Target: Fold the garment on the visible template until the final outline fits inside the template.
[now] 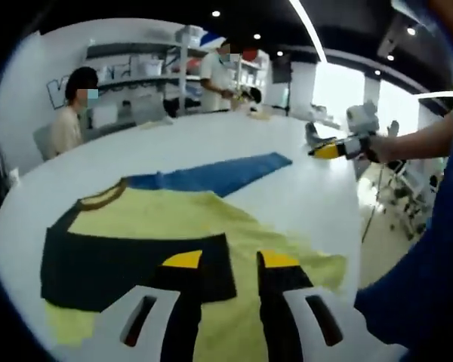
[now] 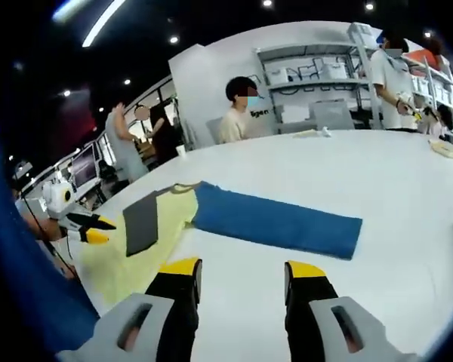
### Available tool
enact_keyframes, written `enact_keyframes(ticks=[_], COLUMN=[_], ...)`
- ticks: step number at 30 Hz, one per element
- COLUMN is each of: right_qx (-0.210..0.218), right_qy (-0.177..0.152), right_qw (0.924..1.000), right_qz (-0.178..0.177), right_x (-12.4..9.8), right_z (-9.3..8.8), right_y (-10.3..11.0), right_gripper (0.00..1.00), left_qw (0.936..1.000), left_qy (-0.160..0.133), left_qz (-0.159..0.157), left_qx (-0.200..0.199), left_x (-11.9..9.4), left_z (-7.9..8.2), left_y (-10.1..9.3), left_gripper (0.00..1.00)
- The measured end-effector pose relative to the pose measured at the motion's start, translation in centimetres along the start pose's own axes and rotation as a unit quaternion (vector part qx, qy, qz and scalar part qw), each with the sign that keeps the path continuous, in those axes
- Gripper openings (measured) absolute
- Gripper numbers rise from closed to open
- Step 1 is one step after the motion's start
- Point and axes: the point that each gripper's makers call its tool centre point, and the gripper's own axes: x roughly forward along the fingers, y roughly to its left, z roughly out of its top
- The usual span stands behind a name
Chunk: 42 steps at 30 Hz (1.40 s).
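L gripper [image 1: 230, 260], black jaws w/ yellow tips, nearest the lens in left gripper view: jaws spread, nothing between, hovering over the near part of the pale yellow T-shirt w/ a broad black chest panel and dark-trimmed collar [image 1: 211, 219]. R gripper [image 2: 243, 270] same build, jaws likewise spread and empty, over bare white tabletop [image 2: 347, 173], near the long blue rectangular cloth template [image 2: 275, 220].

Shirt lies spread flat on the table; its collar end touches or overlaps one end of the blue template. Most of the shirt is off the template.

Handling (judgement): thin knit, light, limp, no stiffness; will drape and drag, likely wrinkle if pulled by one corner. Low slip on the tabletop. Not fragile. Best pinch pts: hem corners or sleeve edge, one layer per jaw pair, both grippers lifting together to carry a fold over.

Writing: dark lettering on the back wall [image 2: 260, 112], too blurred to read. No brand or label legible on shirt.
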Motion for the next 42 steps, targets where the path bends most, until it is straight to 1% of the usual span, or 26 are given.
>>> enact_keyframes(ticks=[2,5,8,10,11,12,13,14,17,20,21,23,25,27,29,30,31,34,38,40,41,42], right_qx=[-0.005,-0.015,-0.016,-0.012,-0.012,-0.012,-0.013,-0.014,-0.016,-0.015,-0.012,-0.008,-0.006,0.000,-0.002,-0.001,0.001,0.005,0.005,0.008,0.008,0.009], right_qy=[0.002,0.013,0.014,0.014,0.013,0.012,0.011,0.013,0.006,0.006,0.004,0.008,0.024,0.033,0.038,0.040,0.040,0.043,0.044,0.052,0.053,0.056], right_qw=[1.0000,0.9998,0.9997,0.9996,0.9996,0.9995,0.9994,0.9993,0.9993,0.9994,0.9996,0.9996,0.9993,0.9991,0.9989,0.9988,0.9988,0.9987,0.9986,0.9982,0.9982,0.9980], right_qz=[0.002,0.007,0.010,0.020,0.023,0.028,0.029,0.031,0.034,0.029,0.026,0.026,0.027,0.029,0.028,0.027,0.028,0.028,0.028,0.028,0.029,0.028], right_x=[0.1,0.6,1.0,1.5,1.9,2.7,3.1,4.2,5.1,6.0,6.6,7.0,7.5,7.9,7.8,7.7,7.7,7.7,7.7,7.7,7.6,7.5], right_z=[0.0,-0.4,-0.4,-0.2,-0.3,0.1,0.3,0.7,1.6,2.0,2.2,2.1,1.5,0.9,0.7,0.5,0.4,0.2,0.1,-0.3,-0.4,-0.5], right_y=[-0.2,-0.6,-0.9,-0.9,-1.3,-1.7,-2.0,-3.1,-3.8,-5.1,-5.9,-6.3,-6.8,-7.4,-7.2,-7.3,-7.3,-7.5,-7.5,-7.5,-7.5,-7.5], right_gripper=[0.43,0.43,0.44,0.45,0.46,0.47,0.48,0.48,0.49,0.48,0.48,0.49,0.49,0.48,0.49,0.49,0.49,0.49,0.48,0.48,0.47,0.47], left_qw=[1.0000,0.9998,0.9995,0.9987,0.9979,0.9966,0.9961,0.9951,0.9925,0.9897,0.9883,0.9876,0.9880,0.9883,0.9891,0.9894,0.9896,0.9893,0.9889,0.9859,0.9847,0.9844], left_qy=[-0.008,-0.011,-0.012,-0.005,0.001,0.006,0.009,0.013,0.028,0.040,0.048,0.052,0.059,0.059,0.052,0.042,0.037,0.033,0.034,0.054,0.062,0.064], left_qz=[-0.003,-0.016,-0.024,-0.042,-0.052,-0.062,-0.068,-0.082,-0.105,-0.117,-0.127,-0.130,-0.131,-0.130,-0.130,-0.134,-0.135,-0.139,-0.142,-0.154,-0.159,-0.160], left_qx=[0.004,0.010,0.019,0.029,0.039,0.054,0.056,0.054,0.056,0.071,0.071,0.070,0.056,0.053,0.044,0.037,0.031,0.029,0.030,0.036,0.034,0.033], left_x=[1.1,4.4,5.8,7.5,8.2,9.2,9.5,10.0,10.1,9.8,9.4,9.3,8.9,8.7,8.1,7.6,7.3,6.7,6.5,6.1,6.0,5.9], left_z=[1.0,3.0,4.0,4.6,4.7,4.9,5.0,4.9,4.1,2.9,2.4,1.7,0.9,0.7,0.8,1.2,1.1,1.1,0.9,-0.4,-1.4,-1.6], left_y=[-0.1,-0.6,-1.4,-2.3,-3.0,-4.0,-4.5,-5.8,-7.9,-8.8,-10.0,-10.2,-10.6,-10.7,-10.9,-11.2,-11.3,-11.7,-11.9,-12.7,-13.0,-13.2], left_gripper=[0.25,0.26,0.25,0.24,0.23,0.22,0.22,0.22,0.20,0.18,0.17,0.16,0.15,0.13,0.11,0.10,0.09,0.08,0.08,0.06,0.05,0.06])
